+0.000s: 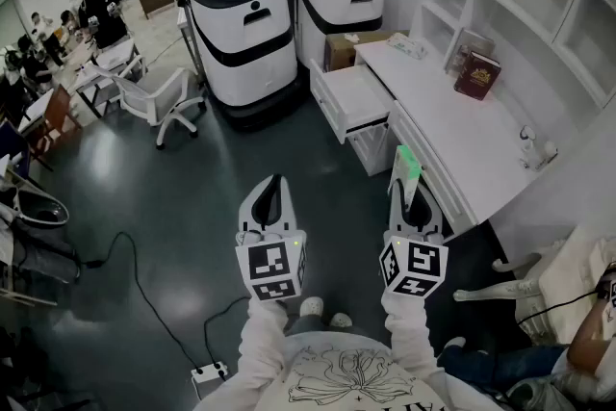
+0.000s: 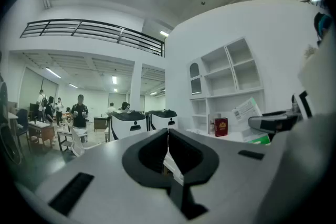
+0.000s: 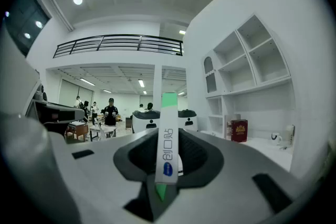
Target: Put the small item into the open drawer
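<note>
While both grippers hang over the dark floor at lower centre of the head view, the holdings read as follows.

- Small item (image 3: 168,139): a slim white strip-shaped pack with green ends. It stands upright, clamped low between the jaws of the right gripper (image 1: 408,195). It is likely light and fairly stiff, with a smooth print that may slip. It is best gripped on the flat faces, not squeezed hard.
- Left gripper (image 2: 168,145): jaws together, nothing between them.
- Open drawer (image 1: 354,99): at upper centre, pulled out from the white counter (image 1: 462,135), well apart from the pack.
- Unclear: whether the pack is a carton or a tube, its lower tip sunk in the jaw throat, and the drawer's contents.
</note>
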The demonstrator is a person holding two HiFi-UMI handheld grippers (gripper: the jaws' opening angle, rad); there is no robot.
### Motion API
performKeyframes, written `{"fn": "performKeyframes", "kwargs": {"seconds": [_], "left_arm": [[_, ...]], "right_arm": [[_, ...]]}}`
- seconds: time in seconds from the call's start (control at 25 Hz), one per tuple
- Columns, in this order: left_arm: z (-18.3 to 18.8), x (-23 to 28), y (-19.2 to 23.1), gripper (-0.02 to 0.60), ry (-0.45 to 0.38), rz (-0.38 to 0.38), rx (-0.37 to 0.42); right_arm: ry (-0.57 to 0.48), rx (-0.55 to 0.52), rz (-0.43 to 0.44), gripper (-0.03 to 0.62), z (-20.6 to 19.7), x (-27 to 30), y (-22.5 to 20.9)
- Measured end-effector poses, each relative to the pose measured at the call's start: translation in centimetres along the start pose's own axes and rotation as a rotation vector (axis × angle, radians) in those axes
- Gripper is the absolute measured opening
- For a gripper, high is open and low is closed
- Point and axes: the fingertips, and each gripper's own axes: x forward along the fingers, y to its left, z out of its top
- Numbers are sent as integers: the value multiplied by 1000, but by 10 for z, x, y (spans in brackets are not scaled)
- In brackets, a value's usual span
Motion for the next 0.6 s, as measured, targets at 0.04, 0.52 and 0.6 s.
{"fn": "performKeyframes", "kwargs": {"seconds": [0.04,0.52,0.6], "left_arm": [[0,2,1,8,0,0,0],[-10,35,18,8,12,-20,-4],[-13,40,22,8,17,-27,-6]], "right_arm": [[0,-1,0,91,0,2,0],[-2,8,-12,91,-9,35,13],[2,12,-18,91,-11,40,17]]}}
